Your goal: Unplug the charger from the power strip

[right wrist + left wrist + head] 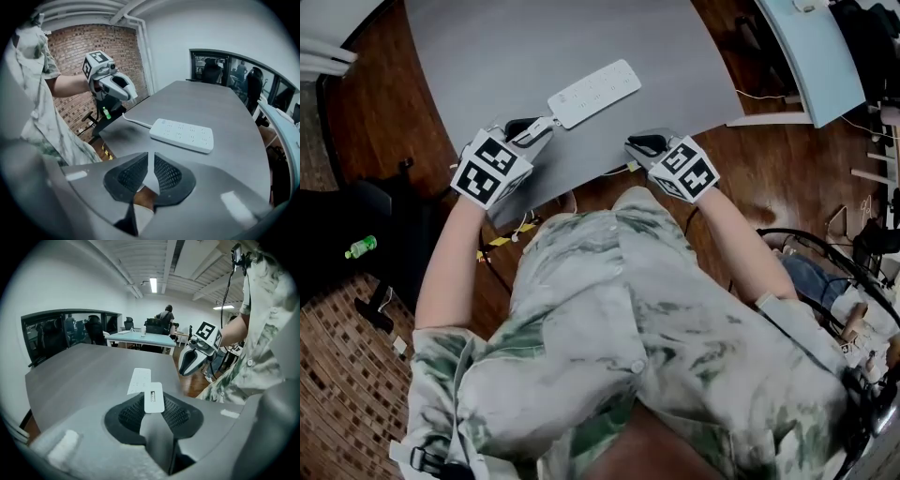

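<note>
A white power strip (593, 92) (139, 379) (182, 135) lies flat on the grey table (544, 37), its cord (133, 121) trailing off the near edge. My left gripper (536, 127) (153, 399) (117, 86) is shut on a small white charger (153, 397) at the strip's near end; its port faces the camera. The charger looks lifted off the strip. My right gripper (639, 145) (151, 157) (192, 359) hangs over the table's near edge, right of the strip, shut with nothing between its pads.
The table's near edge (581, 183) runs just under both grippers, with cables hanging below it. A green bottle (361, 247) and a black chair (366, 220) are on the floor at the left. A light blue table (811, 56) stands at the far right.
</note>
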The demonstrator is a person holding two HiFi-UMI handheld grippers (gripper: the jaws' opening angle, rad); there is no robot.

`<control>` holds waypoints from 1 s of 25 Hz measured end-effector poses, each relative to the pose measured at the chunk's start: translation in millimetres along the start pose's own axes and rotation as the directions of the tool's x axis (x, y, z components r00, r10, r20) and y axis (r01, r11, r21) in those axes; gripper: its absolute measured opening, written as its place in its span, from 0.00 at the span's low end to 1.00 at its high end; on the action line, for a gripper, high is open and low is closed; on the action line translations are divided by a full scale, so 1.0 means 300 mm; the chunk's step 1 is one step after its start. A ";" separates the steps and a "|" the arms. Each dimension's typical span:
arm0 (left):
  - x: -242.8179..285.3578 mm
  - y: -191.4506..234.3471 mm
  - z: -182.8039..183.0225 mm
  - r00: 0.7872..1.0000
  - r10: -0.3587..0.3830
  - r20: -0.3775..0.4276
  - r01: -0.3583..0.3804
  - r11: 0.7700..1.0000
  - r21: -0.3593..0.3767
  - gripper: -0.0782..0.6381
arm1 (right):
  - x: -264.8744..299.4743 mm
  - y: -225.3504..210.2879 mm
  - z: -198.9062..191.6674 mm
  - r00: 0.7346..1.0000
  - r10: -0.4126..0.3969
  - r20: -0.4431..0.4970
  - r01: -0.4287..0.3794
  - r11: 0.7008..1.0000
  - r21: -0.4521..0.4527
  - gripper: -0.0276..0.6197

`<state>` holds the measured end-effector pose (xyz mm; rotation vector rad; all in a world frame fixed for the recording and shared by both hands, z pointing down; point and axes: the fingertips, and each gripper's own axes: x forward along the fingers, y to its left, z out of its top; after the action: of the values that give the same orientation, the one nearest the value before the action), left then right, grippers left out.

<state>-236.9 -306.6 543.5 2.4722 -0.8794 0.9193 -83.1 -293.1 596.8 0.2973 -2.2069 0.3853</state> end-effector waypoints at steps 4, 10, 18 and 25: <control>-0.004 -0.147 0.022 1.000 0.020 -0.019 -0.020 1.000 0.013 0.26 | -0.078 0.076 -0.089 0.998 0.057 -0.016 -0.057 0.998 -0.008 0.10; -0.004 -0.464 0.091 0.996 0.090 0.014 -0.089 0.996 -0.012 0.26 | -0.284 0.175 -0.195 0.993 0.067 0.099 -0.061 0.996 -0.064 0.09; -0.072 -0.937 0.046 0.990 0.136 0.030 -0.132 0.984 -0.119 0.26 | -0.455 0.415 -0.472 0.982 0.141 0.128 -0.122 0.982 -0.145 0.09; -0.138 -1.152 -0.027 0.992 0.120 0.025 -0.116 0.987 -0.115 0.26 | -0.539 0.630 -0.620 0.982 0.145 0.122 -0.122 0.977 -0.176 0.09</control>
<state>-36.5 -28.4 482.6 2.3660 -1.0685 0.8455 83.8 -36.2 546.2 0.0846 -2.3825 0.2552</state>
